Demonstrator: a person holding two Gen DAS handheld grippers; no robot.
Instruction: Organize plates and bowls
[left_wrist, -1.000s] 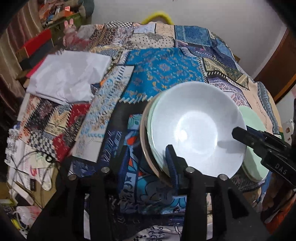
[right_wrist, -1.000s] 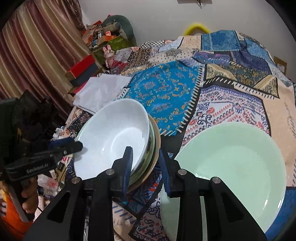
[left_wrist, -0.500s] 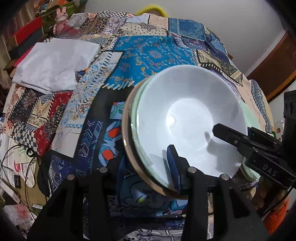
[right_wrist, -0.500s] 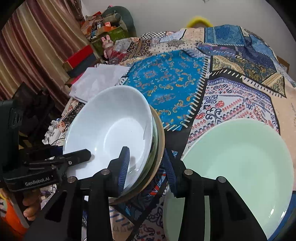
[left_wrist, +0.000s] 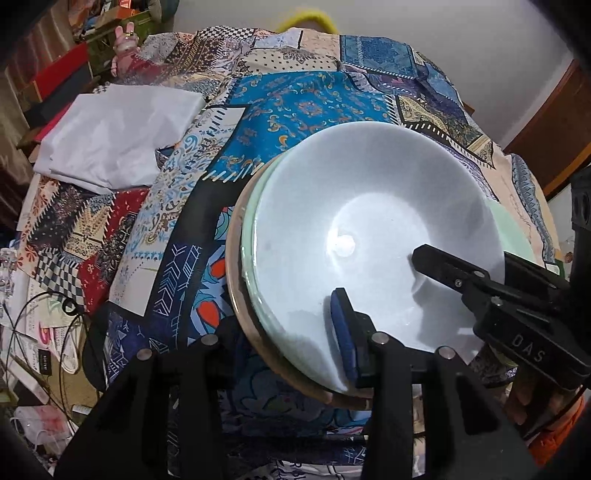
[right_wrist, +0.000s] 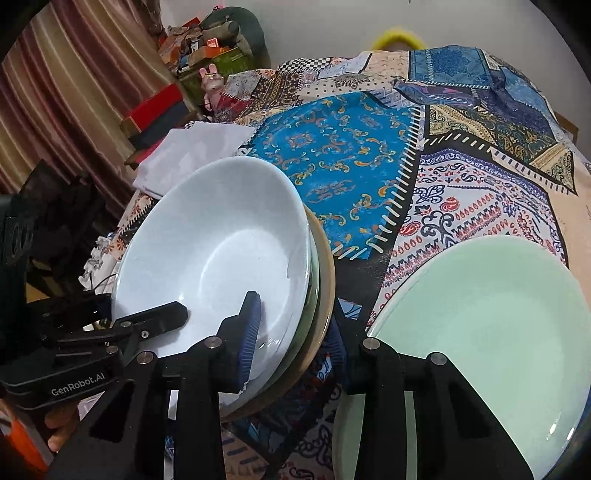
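A white bowl (left_wrist: 369, 221) sits nested on a pale green dish (left_wrist: 248, 236) and a tan plate (left_wrist: 232, 258), forming one stack that is tilted off the patchwork cloth. My left gripper (left_wrist: 288, 317) clamps the stack's near rim, its blue pad (left_wrist: 343, 332) inside the bowl and its other finger hidden below; its jaws are closing. My right gripper (right_wrist: 293, 310) grips the opposite rim, one pad (right_wrist: 251, 325) inside the bowl and the other under the tan plate (right_wrist: 325, 280); its jaws are closing too. A large green plate (right_wrist: 480, 332) lies flat to the right.
A folded white cloth (left_wrist: 114, 133) lies at the table's left. The patchwork tablecloth (right_wrist: 351, 166) stretches bare towards the far side. Red boxes (right_wrist: 155, 107), a pink rabbit figure (right_wrist: 211, 83) and cables (left_wrist: 44, 325) crowd the left edge, by a striped curtain (right_wrist: 55, 92).
The stack has tipped up and come closer to both cameras. Both grippers keep their hold on its rim, and the right gripper's finger reaches further into the bowl.
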